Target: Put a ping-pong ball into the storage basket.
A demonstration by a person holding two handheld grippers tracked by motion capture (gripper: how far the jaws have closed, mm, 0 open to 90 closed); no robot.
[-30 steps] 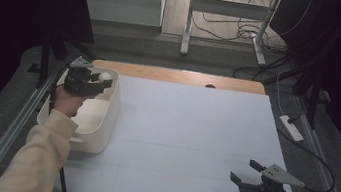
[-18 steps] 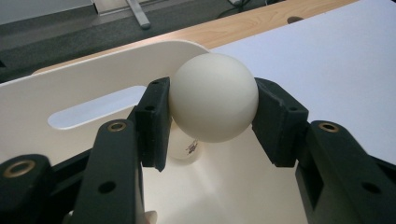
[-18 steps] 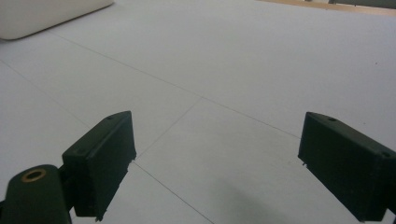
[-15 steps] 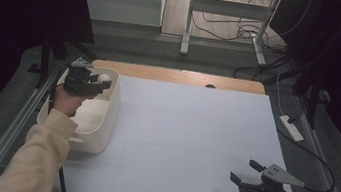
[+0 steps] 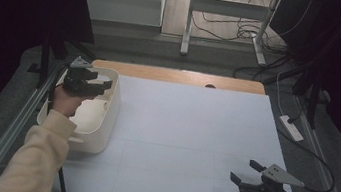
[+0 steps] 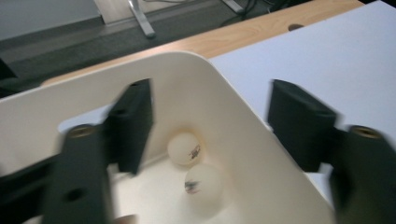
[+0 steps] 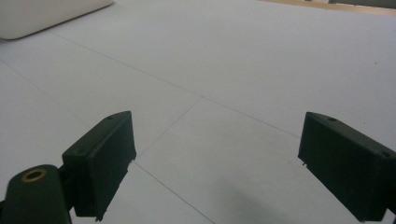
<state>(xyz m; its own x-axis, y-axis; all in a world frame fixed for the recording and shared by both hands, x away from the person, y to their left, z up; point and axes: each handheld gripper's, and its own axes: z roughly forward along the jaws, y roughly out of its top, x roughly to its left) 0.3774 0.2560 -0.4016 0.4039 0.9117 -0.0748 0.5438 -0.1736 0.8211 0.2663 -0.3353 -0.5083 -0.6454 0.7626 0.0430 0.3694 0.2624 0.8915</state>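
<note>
My left gripper (image 5: 102, 79) hangs over the far end of a white bin (image 5: 114, 103) at the table's left side. Its jaws have just been opening and now stand apart with nothing between them. In the left gripper view, the left gripper (image 6: 210, 126) looks down past the bin wall (image 6: 233, 102) at two white balls with dark print, one ball (image 6: 184, 148) behind the other ball (image 6: 203, 184). My right gripper (image 5: 243, 171) rests open near the table's front right corner. In the right gripper view, only bare white tabletop lies between the right gripper's (image 7: 215, 158) jaws.
The white tabletop (image 5: 189, 129) stretches between the two hands. A wooden strip (image 5: 181, 76) runs along its far edge. A metal rail (image 5: 13, 124) flanks the left side, and a white power strip (image 5: 291, 128) with cables lies on the floor at the right.
The left gripper's jaws have spread apart above the bin. Both hands have stayed where they were.
</note>
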